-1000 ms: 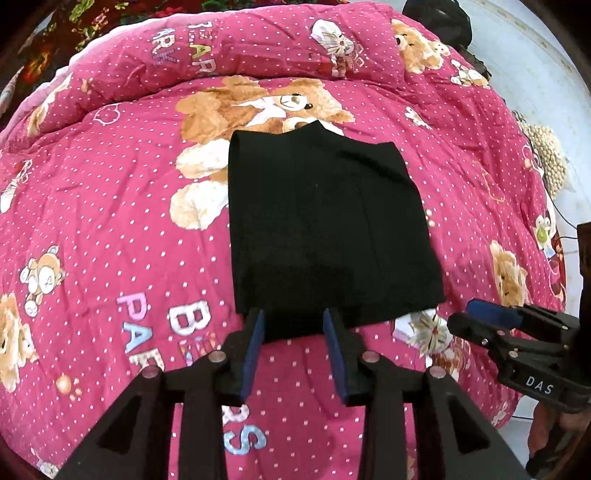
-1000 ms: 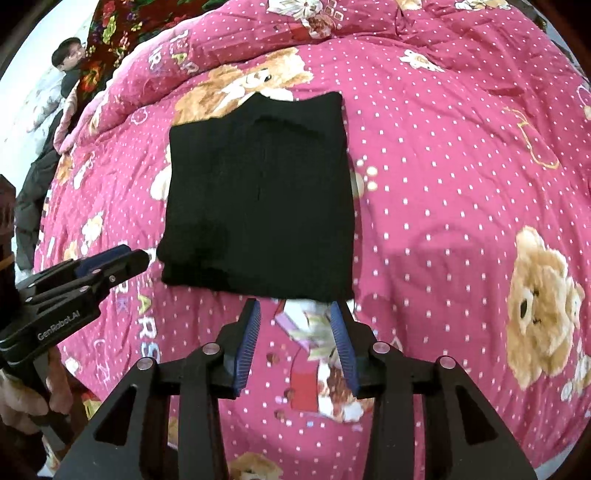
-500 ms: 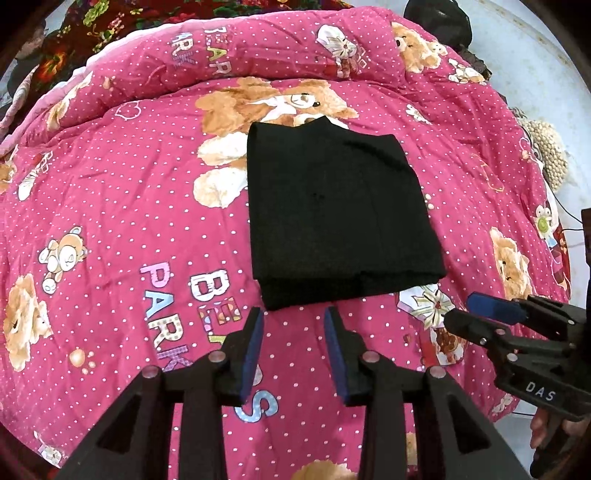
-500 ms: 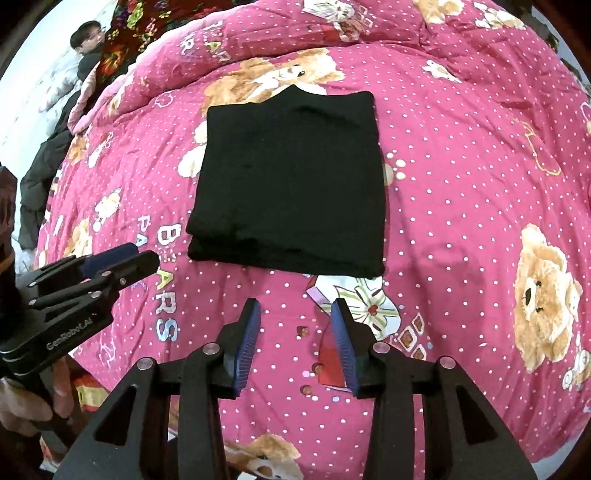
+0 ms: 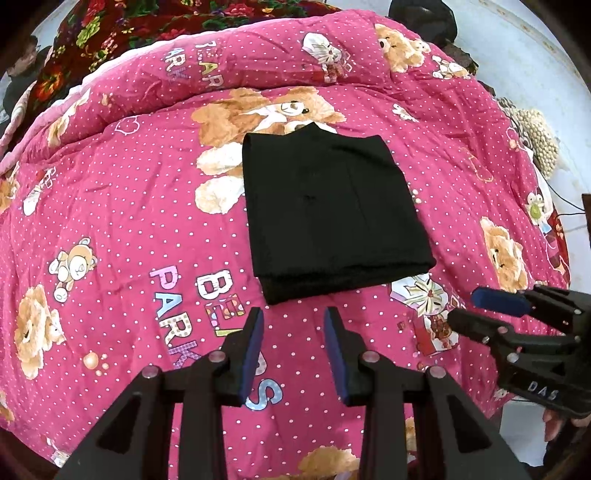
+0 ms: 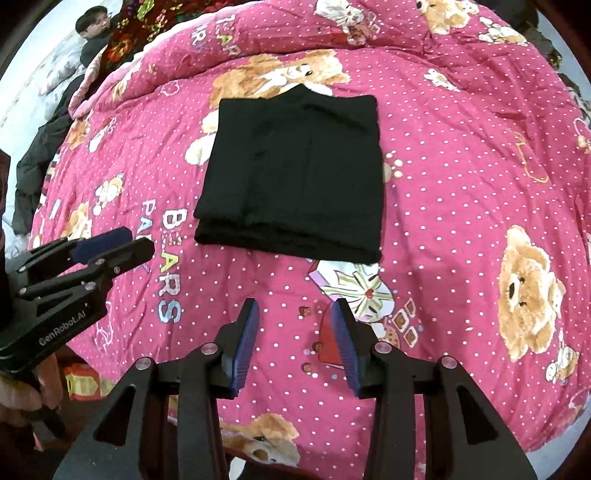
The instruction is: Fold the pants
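The black pants (image 5: 332, 214) lie folded into a neat rectangle on the pink teddy-bear quilt (image 5: 110, 206), also seen as black pants (image 6: 295, 173) in the right wrist view. My left gripper (image 5: 293, 317) hovers open just short of the fold's near edge, nothing between its blue pads. My right gripper (image 6: 293, 308) is open too, over bare quilt (image 6: 461, 184) below the pants' near right corner, empty. Each gripper shows in the other's view: the right gripper (image 5: 476, 310) at the right, the left gripper (image 6: 122, 243) at the left.
A person (image 6: 92, 33) sits at the far left beyond the bed. A floral blanket (image 5: 110, 33) lies along the quilt's far edge. A knitted beige item (image 5: 539, 136) and a cable lie off the bed's right side, over pale floor (image 5: 535, 66).
Both grippers have drawn back and up from the pants' near edge; the folded pants now sit farther away in both views and lie still.
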A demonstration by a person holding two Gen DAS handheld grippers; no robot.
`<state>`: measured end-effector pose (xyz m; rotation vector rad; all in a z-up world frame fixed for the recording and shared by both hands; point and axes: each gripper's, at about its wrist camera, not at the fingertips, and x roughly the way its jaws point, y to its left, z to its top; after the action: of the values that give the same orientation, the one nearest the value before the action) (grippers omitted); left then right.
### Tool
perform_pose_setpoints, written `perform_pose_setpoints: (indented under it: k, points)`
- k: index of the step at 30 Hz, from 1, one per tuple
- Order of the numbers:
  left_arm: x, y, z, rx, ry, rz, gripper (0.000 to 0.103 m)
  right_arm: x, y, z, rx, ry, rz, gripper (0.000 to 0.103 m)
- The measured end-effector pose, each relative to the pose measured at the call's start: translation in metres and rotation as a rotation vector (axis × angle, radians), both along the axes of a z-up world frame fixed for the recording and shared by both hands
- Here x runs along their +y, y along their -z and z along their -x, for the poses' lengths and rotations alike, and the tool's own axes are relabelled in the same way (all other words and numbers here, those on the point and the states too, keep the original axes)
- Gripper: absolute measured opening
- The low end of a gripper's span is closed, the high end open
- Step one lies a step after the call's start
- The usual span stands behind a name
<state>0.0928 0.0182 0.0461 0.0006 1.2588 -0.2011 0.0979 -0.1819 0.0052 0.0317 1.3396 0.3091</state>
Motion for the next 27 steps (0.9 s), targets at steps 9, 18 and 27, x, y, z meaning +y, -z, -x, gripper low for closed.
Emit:
perform_pose_setpoints:
  k: [9,18,27]
  points:
    - [0.0033,-0.0048,0.0016,0.004,0.004,0.0,0.036,-0.0016,-0.007,-0.0016,0.008,0.037,-0.02,0.042]
    - [0.0001,-0.0029,0.0023,0.007,0.006,0.004,0.036,-0.001,-0.0053,-0.0001,0.025,0.036,-0.023,0.045]
    - [0.0002,0.0037,-0.0016,0.025,-0.001,0.03,0.036,0.0016,-0.0027,-0.0037,0.025,0.021,-0.014,0.045]
